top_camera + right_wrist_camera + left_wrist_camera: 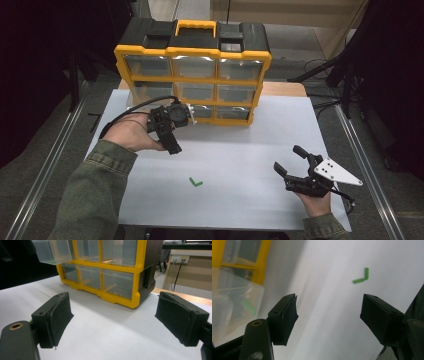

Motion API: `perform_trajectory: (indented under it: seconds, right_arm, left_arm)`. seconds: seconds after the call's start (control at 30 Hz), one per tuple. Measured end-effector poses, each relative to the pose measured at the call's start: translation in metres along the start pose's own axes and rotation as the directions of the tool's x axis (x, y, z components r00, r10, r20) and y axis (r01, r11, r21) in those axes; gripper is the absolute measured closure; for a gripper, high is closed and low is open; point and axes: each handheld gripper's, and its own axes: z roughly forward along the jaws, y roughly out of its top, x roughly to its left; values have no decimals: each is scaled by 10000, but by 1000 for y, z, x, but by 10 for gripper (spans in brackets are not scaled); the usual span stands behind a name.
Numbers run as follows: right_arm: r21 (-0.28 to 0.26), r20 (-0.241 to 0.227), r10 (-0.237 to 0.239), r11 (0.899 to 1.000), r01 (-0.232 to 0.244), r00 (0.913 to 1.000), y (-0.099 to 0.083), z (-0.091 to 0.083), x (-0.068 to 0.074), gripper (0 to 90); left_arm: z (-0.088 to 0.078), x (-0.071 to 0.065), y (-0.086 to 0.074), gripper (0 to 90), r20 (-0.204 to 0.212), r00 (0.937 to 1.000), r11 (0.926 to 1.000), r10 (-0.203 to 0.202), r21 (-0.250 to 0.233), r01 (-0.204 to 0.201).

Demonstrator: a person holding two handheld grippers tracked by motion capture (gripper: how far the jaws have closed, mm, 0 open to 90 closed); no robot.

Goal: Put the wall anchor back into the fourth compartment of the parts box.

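The left claw (170,131) is hanging wide open and empty just in front of the yellow drawer cabinet (192,75) at the far edge of the desk (280,130), with a clear drawer (234,302) pulled out beside it. Two small green pieces (195,182) are lying touching in a V near the middle of the desk's near edge. They are looking light, stiff and tiny, so pinching one across its short sides seems best. The right claw (290,159) is resting open and empty near the right near corner.

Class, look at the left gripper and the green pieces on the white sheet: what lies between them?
Nothing. In the left gripper view, only bare white sheet separates the open left gripper from the green pieces; the high view agrees.
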Motion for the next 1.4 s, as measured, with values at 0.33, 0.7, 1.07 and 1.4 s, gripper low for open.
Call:
perform_trajectory:
  seconds: [0.33,0.7,1.07,1.4]
  right_arm:
    - [2,0,-38,10000,38,10000,0,0,0,132]
    - [11,-13,-57,10000,57,10000,0,0,0,132]
    - [26,15,-99,9999,99,10000,0,-1,-1,132]
    - [79,21,-76,9999,76,10000,-1,-1,0,132]
  left_arm:
    - [41,-19,4,290,411,9967,9975,705,-121,-701]
    - [93,-38,6,290,997,9877,9927,1207,-63,-1207]
    - [123,-58,15,290,1047,9722,9761,2094,362,-2142]
    - [134,-57,12,317,1232,9659,9704,2277,537,-2356]
